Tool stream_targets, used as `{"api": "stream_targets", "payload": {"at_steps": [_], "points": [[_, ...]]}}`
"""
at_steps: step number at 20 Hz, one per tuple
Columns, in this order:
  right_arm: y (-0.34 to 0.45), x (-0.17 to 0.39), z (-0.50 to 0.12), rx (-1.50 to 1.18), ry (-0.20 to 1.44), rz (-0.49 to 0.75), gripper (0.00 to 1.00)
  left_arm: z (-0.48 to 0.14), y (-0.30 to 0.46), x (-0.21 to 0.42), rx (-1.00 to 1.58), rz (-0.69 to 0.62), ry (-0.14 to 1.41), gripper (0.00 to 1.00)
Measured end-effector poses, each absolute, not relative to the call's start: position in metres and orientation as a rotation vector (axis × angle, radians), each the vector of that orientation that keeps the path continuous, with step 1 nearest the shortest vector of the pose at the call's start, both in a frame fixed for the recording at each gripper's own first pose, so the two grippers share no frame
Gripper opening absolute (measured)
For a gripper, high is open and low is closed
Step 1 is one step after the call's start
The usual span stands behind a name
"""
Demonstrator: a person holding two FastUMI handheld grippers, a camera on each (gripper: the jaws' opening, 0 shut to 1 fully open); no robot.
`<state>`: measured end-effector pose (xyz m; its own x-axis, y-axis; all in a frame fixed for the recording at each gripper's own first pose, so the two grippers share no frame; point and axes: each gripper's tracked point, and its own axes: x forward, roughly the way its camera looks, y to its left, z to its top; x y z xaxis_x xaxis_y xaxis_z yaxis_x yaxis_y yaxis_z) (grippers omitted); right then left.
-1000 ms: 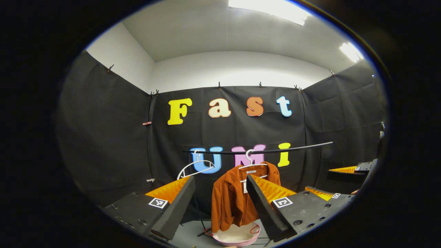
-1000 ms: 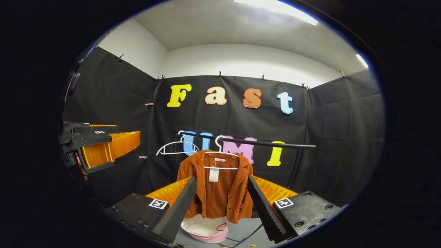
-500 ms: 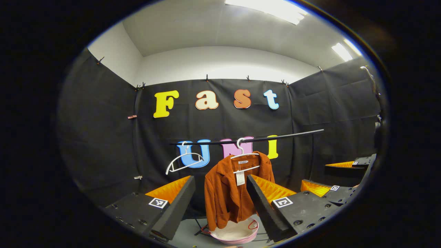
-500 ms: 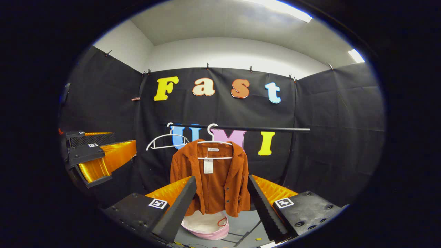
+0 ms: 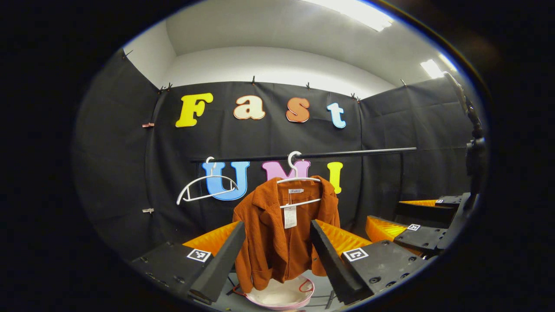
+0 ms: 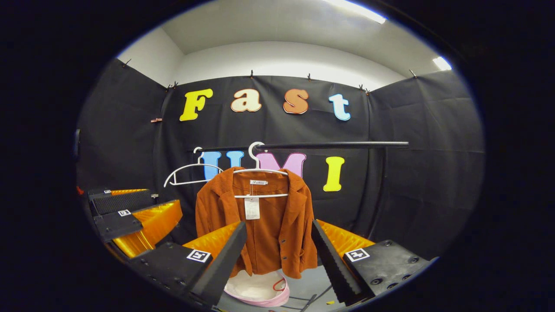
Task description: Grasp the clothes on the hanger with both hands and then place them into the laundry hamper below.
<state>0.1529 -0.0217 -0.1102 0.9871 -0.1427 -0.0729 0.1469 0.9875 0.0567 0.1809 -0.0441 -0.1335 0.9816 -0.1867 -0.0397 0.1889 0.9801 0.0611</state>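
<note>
A: Both grippers have come nearer the rack; the jacket [image 5: 277,234] looks bigger than a second ago and now hangs between the left gripper's fingers in its own view, no longer off toward the right one.

B: Left to right in the left gripper view, then?

A: A bare hanger [image 5: 204,188] on the rail [image 5: 312,154], then the jacket on its own hanger [image 5: 299,180], then the right gripper [image 5: 403,225] at the far right edge.

B: And the left gripper [image 5: 277,251] itself?

A: Spread wide, gripping nothing. The jacket is beyond its tips, not touched.

B: Where is the hamper?

A: On the floor right under the jacket's hem, a pink rim with a pale inside [image 5: 282,299].

B: The right gripper view?

A: The left gripper [image 6: 134,216] sits at the left edge, jaws apart. Next come the bare hanger [image 6: 186,173], the jacket [image 6: 260,225] with a paper tag [image 6: 251,208] at the neck, and the rail [image 6: 329,145] running off right.

B: The right gripper [image 6: 277,251]?

A: Also spread, empty, jacket framed between its fingers, hamper [image 6: 260,290] below
</note>
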Motion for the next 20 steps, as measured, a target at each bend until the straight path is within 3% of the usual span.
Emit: {"api": "stream_targets", "payload": {"at_steps": [8,13,20], "points": [[-0.083,0.307,-0.193,0.147,0.125,-0.108,0.97,-0.227,-0.064,0.328,-0.005,-0.005,0.091,0.95],[-0.100,0.364,-0.241,0.185,0.197,-0.077,0.98,-0.253,-0.051,0.369,-0.019,0.103,0.111,0.95],[-0.101,0.420,-0.250,0.216,0.193,-0.019,0.96,-0.269,-0.046,0.411,-0.040,0.146,0.123,0.95]]}}
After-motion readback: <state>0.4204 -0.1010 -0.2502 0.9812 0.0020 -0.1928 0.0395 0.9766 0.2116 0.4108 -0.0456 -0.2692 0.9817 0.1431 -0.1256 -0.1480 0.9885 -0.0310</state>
